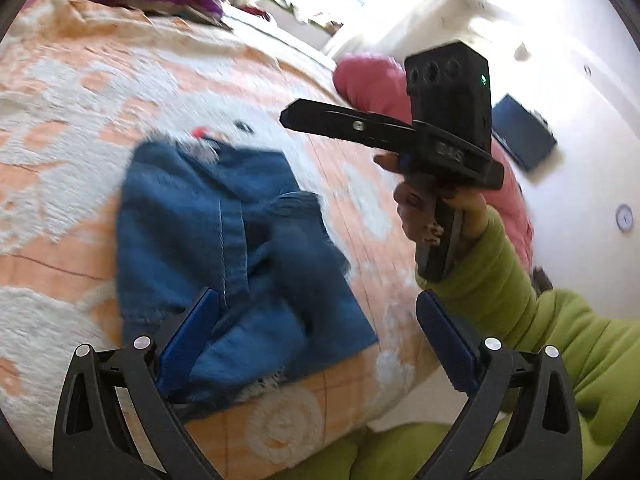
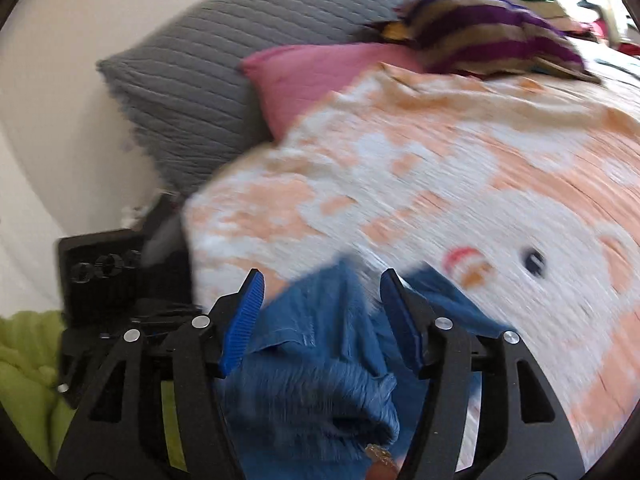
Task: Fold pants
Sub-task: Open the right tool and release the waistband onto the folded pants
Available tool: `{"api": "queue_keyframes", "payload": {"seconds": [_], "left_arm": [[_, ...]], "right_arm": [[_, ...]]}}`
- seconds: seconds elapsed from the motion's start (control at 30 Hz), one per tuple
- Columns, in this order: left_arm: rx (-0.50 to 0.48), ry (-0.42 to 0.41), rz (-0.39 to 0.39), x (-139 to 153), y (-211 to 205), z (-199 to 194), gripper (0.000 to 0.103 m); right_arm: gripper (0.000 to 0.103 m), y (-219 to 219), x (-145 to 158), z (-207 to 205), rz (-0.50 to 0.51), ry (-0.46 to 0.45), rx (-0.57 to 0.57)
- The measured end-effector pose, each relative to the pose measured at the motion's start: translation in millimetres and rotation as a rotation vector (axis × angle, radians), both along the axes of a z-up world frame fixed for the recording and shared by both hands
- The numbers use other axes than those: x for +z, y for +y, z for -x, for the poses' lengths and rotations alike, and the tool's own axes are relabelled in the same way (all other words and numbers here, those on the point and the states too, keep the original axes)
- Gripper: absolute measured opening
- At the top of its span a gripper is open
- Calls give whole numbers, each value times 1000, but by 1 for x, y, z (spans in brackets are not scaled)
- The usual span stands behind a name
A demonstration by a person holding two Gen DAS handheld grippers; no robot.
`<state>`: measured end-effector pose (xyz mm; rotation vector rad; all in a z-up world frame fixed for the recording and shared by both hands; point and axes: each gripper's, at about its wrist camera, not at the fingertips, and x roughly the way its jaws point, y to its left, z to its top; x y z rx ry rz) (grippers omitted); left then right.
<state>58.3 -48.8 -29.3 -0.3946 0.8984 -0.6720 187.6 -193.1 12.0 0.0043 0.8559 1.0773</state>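
Pants (image 1: 236, 264) are sitting on the bed as a compact blue denim bundle, already doubled over into a rough rectangle, so we'd say the folding is pretty much done or at least near its last step. They lie on the peach-and-white bedspread (image 1: 80, 128) close to its near edge, which makes sense since that's the flat spot we can reach from where we stand.

In the left wrist view the bundle is ahead of the jaws and a bit toward the left pad, not between the pads in any gripping way. Our left gripper (image 1: 316, 328) has its jaws spread wide with nothing pinched, hanging above the cloth. Off past the right pad we can see our right hand (image 1: 436, 216) in a green sleeve (image 1: 500, 280), holding its tool up clear of the denim.

From the right wrist view, our right gripper (image 2: 322, 312) has jaws parted too. Denim fills the gap under and behind the pads, but the pads don't look pressed on it, so we read it as let go. It's blurry, mind.

Pillows (image 2: 192, 80) are well beyond the jaws, out of the way.
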Motion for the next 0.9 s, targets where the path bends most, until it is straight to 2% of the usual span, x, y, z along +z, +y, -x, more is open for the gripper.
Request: {"api": "queue_keyframes", "payload": {"seconds": [0.13,0.3,0.33,0.43,0.53,0.7,0.9], "left_arm": [[-4,-18,-124,-2,-14,-1,98],[-2,-25,-170,-6,-19,5,98],[-2,-27,-169,-6,-19,5,98],[14,-40,-190,-6,-15,9,98],[42,-52,-203,-1,-12,12,98],[79,-65,-228,7,-8,19,98],[128,-81,-259,14,-2,22,98]], "right_arm": [[56,-9,-19,13,62,0,-38],[58,-12,-49,24,263,-46,-105],[59,-16,-51,24,272,-53,-113],[60,-14,-50,27,278,-80,-127],[63,-21,-40,33,234,-104,-136],[78,-36,-26,38,211,-132,-202],[84,-51,-8,57,179,-181,-242]]}}
